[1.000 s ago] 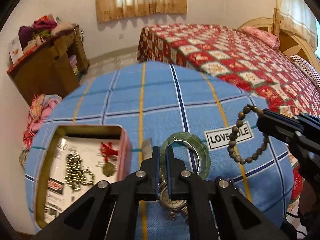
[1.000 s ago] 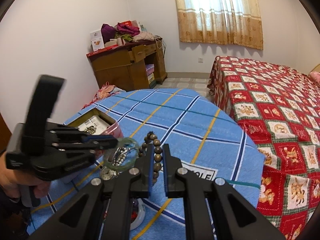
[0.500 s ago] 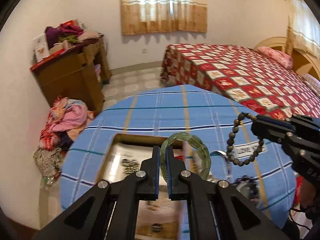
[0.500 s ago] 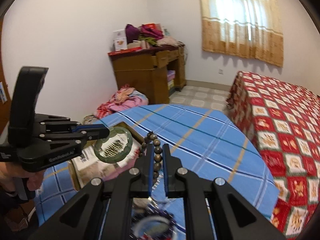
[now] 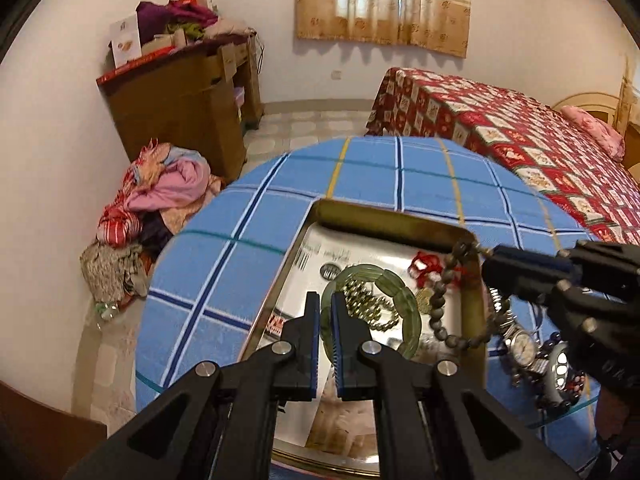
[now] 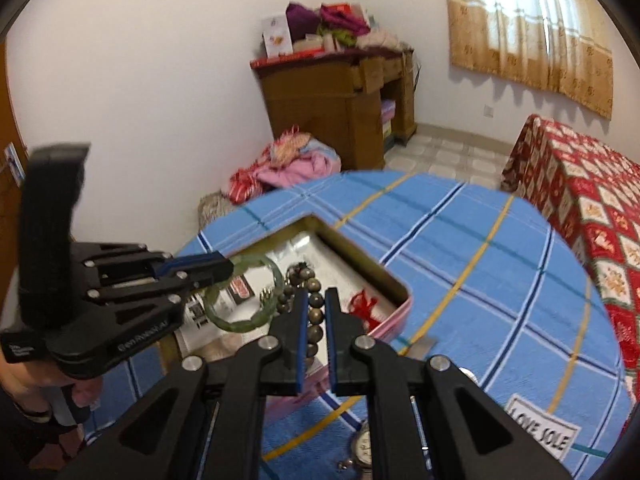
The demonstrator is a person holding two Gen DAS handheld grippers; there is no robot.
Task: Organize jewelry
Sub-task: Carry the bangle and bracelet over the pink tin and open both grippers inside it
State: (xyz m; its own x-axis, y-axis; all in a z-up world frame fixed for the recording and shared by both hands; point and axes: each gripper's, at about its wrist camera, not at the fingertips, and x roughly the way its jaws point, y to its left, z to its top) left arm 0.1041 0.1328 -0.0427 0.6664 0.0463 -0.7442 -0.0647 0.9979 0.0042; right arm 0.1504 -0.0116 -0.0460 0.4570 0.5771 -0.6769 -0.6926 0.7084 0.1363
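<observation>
The open tin box (image 5: pixel 400 216) on the blue checked tablecloth (image 5: pixel 240 264) already holds a metal bead chain (image 5: pixel 372 308) and a red-corded pendant (image 5: pixel 426 266); above it, the left gripper (image 5: pixel 326 312) clamps the green bangle (image 5: pixel 400 292) and the right gripper (image 6: pixel 316 312) pinches the dark bead bracelet (image 5: pixel 438 304), neither yet released; two watches (image 5: pixel 520 340) wait beside the box.

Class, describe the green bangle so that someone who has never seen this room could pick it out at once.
Find the round table under the blue checked cloth, then the open metal tin on it. Above the tin, the left claw grips the green bangle by its rim. Unlike the brown bead bracelet held beside it, it is one solid, translucent green ring.
</observation>
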